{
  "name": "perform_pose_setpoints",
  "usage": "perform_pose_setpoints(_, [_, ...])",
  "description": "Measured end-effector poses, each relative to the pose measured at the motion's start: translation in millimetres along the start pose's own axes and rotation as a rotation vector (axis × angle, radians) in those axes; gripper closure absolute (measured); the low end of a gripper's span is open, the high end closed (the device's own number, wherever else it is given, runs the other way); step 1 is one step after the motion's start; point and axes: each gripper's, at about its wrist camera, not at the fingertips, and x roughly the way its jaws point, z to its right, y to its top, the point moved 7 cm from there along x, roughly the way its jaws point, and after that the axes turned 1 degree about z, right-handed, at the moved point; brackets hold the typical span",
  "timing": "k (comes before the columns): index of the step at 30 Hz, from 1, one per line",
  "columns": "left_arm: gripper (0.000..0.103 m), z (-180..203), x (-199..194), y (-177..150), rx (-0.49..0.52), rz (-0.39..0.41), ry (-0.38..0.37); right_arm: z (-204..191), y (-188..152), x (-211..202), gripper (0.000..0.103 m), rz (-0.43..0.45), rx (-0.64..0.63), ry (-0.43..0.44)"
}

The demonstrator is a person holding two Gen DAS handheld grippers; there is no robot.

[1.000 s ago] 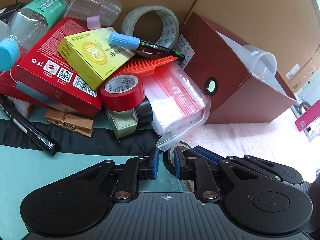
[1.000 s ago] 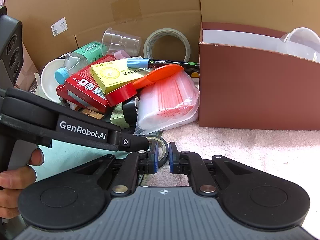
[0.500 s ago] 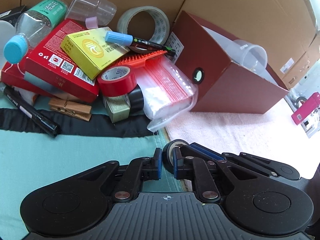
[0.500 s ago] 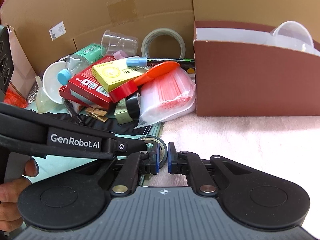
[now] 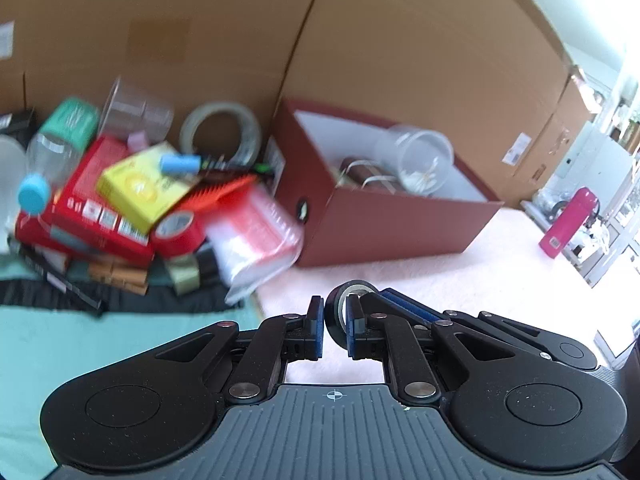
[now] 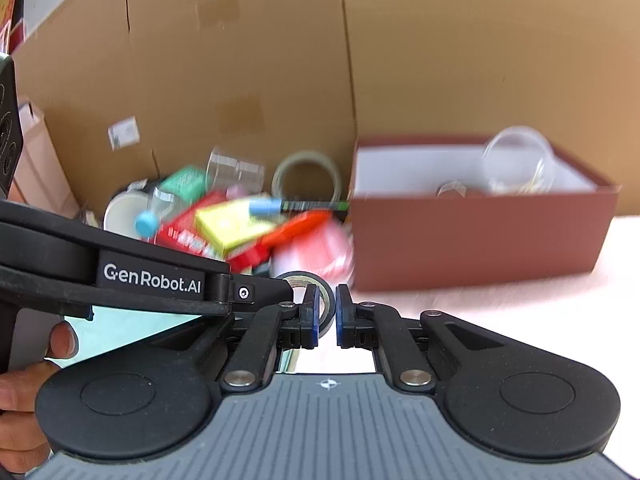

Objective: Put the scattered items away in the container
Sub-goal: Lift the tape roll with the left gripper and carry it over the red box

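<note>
A black tape roll [image 5: 343,311] sits between the fingers of my left gripper [image 5: 334,330], lifted above the pink cloth; the jaws stand close on it. It also shows in the right wrist view [image 6: 316,294], beside my right gripper [image 6: 327,320], whose jaws are nearly closed and hold nothing. The dark red box [image 5: 384,216] stands ahead to the right, with a clear cup [image 5: 424,156] and a brown item inside. It also shows in the right wrist view [image 6: 472,248].
A pile lies left of the box: red carton [image 5: 92,216], yellow box [image 5: 140,188], blue-capped marker [image 5: 180,164], red tape [image 5: 176,228], zip bags [image 5: 256,240], clear tape ring [image 5: 220,136], bottle, cup. Cardboard walls stand behind. A pink bottle [image 5: 568,216] stands far right.
Both grippers have risen and pulled back together with the black tape roll; the pile and box now look lower and farther, and the box's inside shows.
</note>
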Motion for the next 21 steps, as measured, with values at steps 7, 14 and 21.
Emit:
perform_pose_setpoints(7, [0.097,23,4,42,0.056,0.061,-0.019,17,40,-2,0.093,0.078,-0.028,-0.035])
perform_pose_setpoints(14, [0.097,30,32,88,0.078,0.090,-0.035,43,81,26,0.094,0.104,-0.004,-0.052])
perform_pose_setpoints(21, [0.097,19,82,122,0.059,0.068,-0.041,70,101,75,0.093,0.074,0.025,-0.058])
